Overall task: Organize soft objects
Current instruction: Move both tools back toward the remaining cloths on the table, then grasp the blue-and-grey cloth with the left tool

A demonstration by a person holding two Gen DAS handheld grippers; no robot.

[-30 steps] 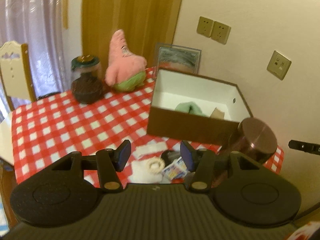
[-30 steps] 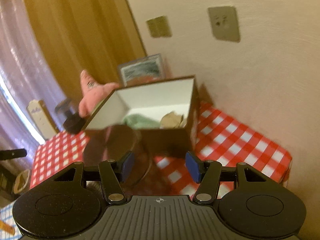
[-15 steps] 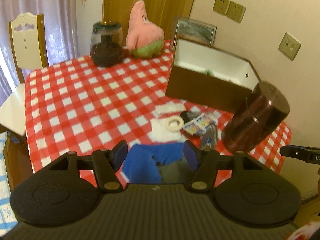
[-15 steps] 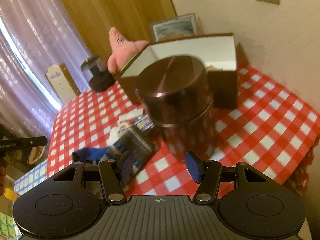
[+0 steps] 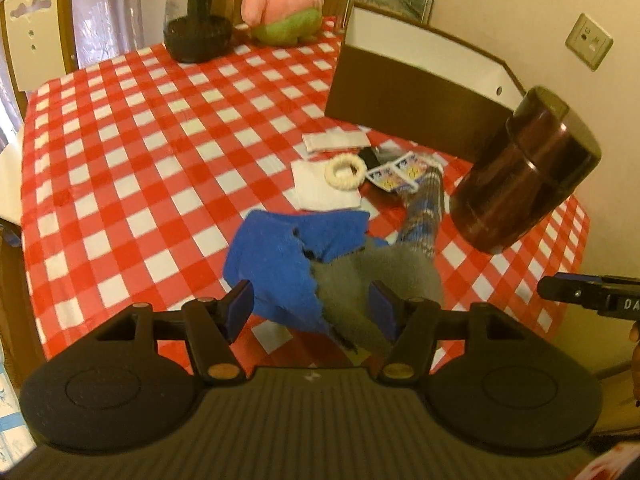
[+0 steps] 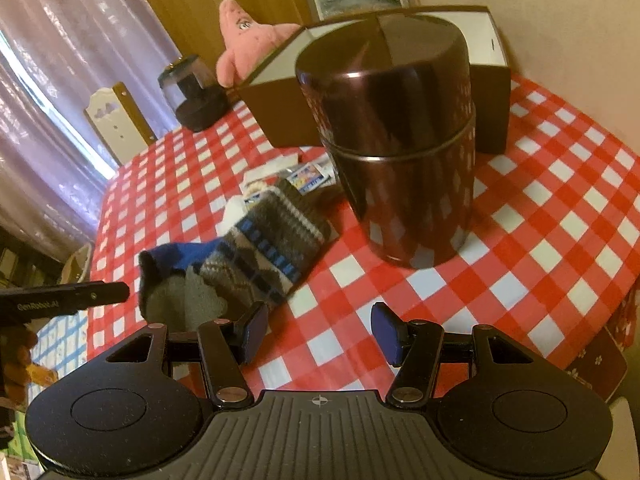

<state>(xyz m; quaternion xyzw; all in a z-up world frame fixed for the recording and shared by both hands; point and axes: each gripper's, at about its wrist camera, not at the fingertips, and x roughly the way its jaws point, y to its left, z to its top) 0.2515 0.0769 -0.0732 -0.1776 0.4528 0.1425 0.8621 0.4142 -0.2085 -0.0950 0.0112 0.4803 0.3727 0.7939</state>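
Observation:
A blue and grey cloth lies on the red checked tablecloth next to a patterned knit sock. My left gripper is open just above the cloth's near edge. My right gripper is open and empty over the tablecloth, right of the sock and cloth. A brown open box stands at the back right. A pink star plush sits behind it to the left.
A dark brown canister stands close ahead of my right gripper and in front of the box. A glass jar, a white ring, white wipes and small packets lie about. A chair stands at the left.
Both grippers have pulled back and tilted down towards the near table edge. The cloth and sock have come into full view under the left gripper. Both stay open.

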